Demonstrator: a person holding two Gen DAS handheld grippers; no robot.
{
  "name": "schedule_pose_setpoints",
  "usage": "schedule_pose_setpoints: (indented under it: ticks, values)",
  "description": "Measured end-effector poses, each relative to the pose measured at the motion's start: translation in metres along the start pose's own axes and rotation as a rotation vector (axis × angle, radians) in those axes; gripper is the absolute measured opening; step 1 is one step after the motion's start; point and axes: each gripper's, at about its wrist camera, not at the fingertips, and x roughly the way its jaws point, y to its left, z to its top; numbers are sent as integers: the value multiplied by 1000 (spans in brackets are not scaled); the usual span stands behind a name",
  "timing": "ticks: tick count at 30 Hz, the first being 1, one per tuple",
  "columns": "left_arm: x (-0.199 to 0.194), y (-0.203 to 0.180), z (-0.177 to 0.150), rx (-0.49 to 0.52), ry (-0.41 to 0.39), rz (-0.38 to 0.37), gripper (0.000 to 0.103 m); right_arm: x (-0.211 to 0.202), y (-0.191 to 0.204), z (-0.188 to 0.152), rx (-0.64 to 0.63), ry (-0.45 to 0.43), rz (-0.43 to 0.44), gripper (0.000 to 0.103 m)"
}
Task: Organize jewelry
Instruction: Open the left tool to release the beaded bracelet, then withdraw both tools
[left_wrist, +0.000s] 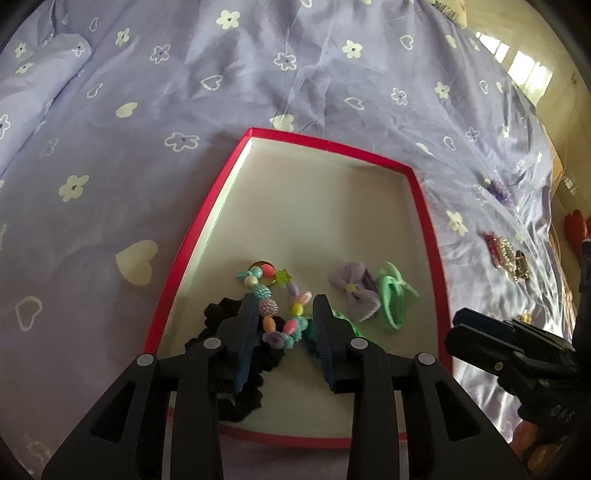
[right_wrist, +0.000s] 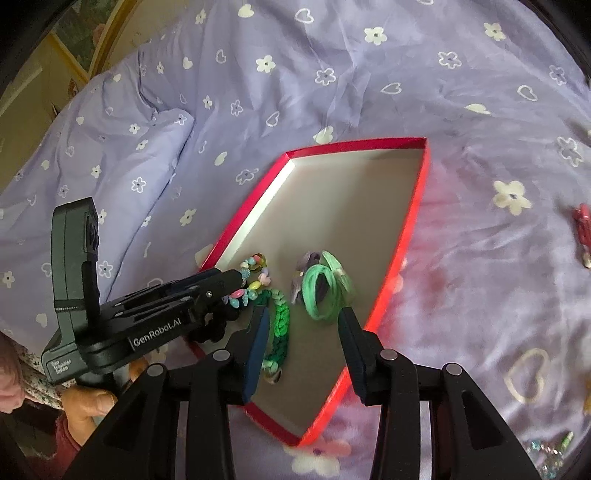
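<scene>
A red-rimmed tray (left_wrist: 424, 206) with a beige floor lies on the lilac sheet. In its near part lie a coloured bead bracelet (left_wrist: 284, 321), a black scrunchie (left_wrist: 218, 314), a lilac bow (left_wrist: 354, 291), green hair ties (left_wrist: 391, 295) and a green braided bracelet (right_wrist: 280, 321). My left gripper (left_wrist: 286, 306) stands open over the tray, the bead bracelet lying loose between its fingers. My right gripper (right_wrist: 304, 321) is open too, above the tray's near right; the braided bracelet lies just inside its left finger (right_wrist: 260, 332), and the green hair ties (right_wrist: 325, 291) are beyond the tips.
Loose pieces lie on the sheet right of the tray: a purple one (left_wrist: 498, 192), red and pearl clips (left_wrist: 506, 254), a red clip (right_wrist: 583, 229) and sparkly bits (right_wrist: 550, 446). A pillow (right_wrist: 129, 147) sits far left. A hand (right_wrist: 88, 402) holds the left gripper.
</scene>
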Motion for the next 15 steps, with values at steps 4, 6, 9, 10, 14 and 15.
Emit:
schedule_pose_setpoints:
  ticks: [4,6,9,10,14,15]
  values:
    - [-10,-12,-3,14,-9,-17,35,-21,-11,-8,19,-33,-13,43]
    - [-13,-20,-4,26,-10,-27,35,-33,-19,-14,33,-49,-28,44]
    - [-18,-38,-8,54,-8,-46,35,-50,-34,-22,59,-69,-50,44]
    - [-19,-43,-9,60,-7,-51,36,-57,-41,-26,71,-77,-62,44]
    - [-23,-67,-14,97,-3,-78,38,-80,-62,-36,111,-102,-96,44]
    - [-23,-70,-14,103,-2,-82,39,-84,-67,-39,120,-109,-106,44]
